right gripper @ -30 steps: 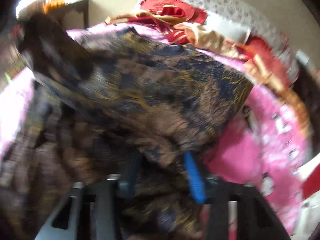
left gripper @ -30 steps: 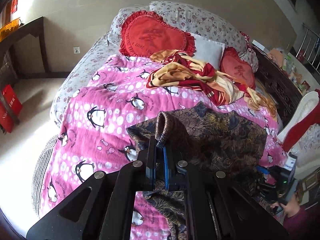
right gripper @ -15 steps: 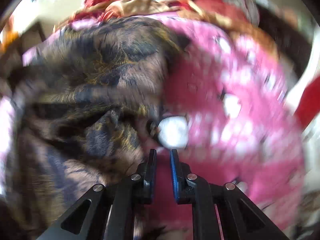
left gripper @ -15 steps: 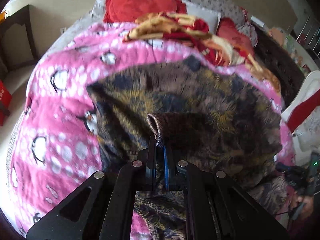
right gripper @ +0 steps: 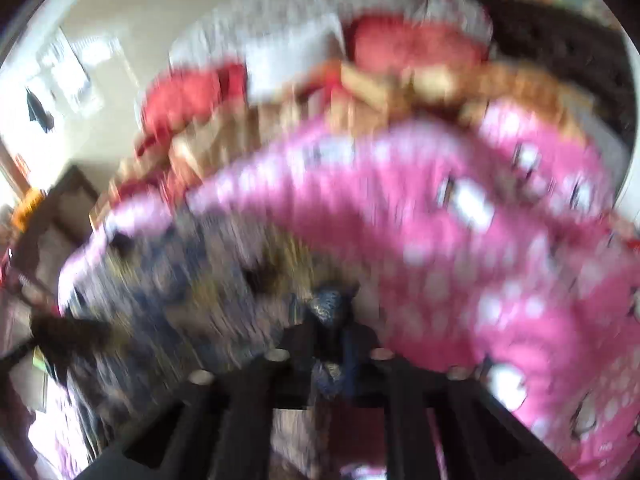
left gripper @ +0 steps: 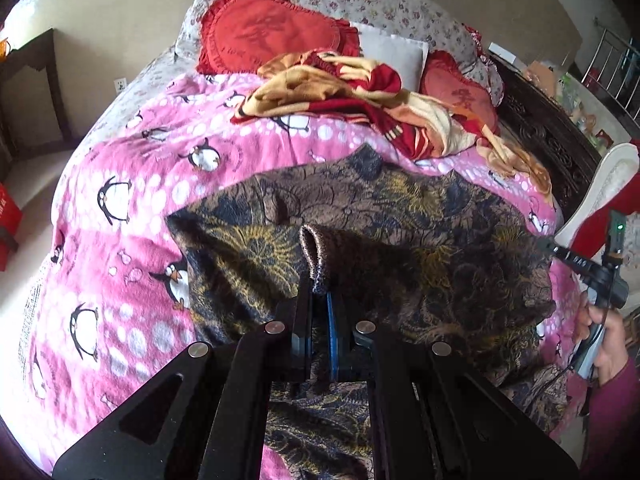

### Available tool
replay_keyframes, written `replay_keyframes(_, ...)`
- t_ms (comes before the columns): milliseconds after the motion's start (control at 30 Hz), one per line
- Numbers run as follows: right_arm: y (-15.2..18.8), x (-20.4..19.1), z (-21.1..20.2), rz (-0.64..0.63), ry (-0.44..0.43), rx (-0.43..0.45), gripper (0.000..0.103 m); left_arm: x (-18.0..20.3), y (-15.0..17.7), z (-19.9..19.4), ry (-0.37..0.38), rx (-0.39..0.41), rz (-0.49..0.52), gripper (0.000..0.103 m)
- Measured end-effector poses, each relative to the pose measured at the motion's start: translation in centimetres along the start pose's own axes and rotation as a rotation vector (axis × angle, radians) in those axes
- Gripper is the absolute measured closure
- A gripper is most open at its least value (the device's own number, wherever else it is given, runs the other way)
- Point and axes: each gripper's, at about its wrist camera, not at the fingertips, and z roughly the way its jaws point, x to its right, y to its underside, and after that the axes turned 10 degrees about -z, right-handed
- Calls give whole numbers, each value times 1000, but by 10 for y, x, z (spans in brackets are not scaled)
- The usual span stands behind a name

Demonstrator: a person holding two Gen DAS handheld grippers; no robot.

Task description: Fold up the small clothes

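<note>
Dark patterned garment (left gripper: 400, 248): was spread on the pink penguin blanket (left gripper: 132, 208), below the red-and-yellow cloth heap (left gripper: 360, 104). Left gripper (left gripper: 320, 292): was clamped on a folded hem of the garment. Right gripper (right gripper: 332, 320): had just been closing; a garment tuft was pinched, view blurred.

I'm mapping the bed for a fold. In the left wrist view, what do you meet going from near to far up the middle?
Left gripper → dark patterned garment → pink penguin blanket → red and tan crumpled cloth → white pillow → floral pillow.
</note>
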Motion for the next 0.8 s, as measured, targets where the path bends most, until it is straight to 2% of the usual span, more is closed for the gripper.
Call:
replay_keyframes(100, -4, 4, -7, 20, 33, 70, 97, -8, 2, 13, -35, -1, -22, 98)
replay_keyframes(233, 5, 15, 30, 18, 82, -18, 95, -20, 5, 55, -72, -55, -81, 98)
replay_keyframes(300, 4, 21, 28, 34, 91, -29, 76, -25, 5, 64, -91, -76, -96, 96)
replay_keyframes(333, 4, 24, 19, 66, 98, -32, 61, -26, 5, 62, -90, -73, -98, 94)
replay_keyframes(367, 6, 27, 5, 100, 74, -27, 55, -27, 4, 58, -82, -68, -95, 90)
replay_keyframes(400, 9, 27, -7, 112, 38, -27, 55, -27, 3, 54, -79, -65, -87, 87)
replay_keyframes(467, 20, 17, -23, 66, -5, -54, 55, -28, 1, 43, -84, -48, -71, 67)
replay_keyframes(533, 33, 0, -31, -18, -1, -84, 55, -29, 0, 31, -76, -5, -79, 60)
replay_keyframes(633, 64, -21, -19, -121, 19, -188, 58, -28, 5, 32, -57, -7, -92, 56)
replay_keyframes(700, 84, -27, 0, -201, 92, -264, 60, -23, 10, 45, -89, -56, -69, 56)
replay_keyframes(800, 84, -20, -13, -142, 69, -227, 60, -21, 22, 58, -135, -126, -46, 56)
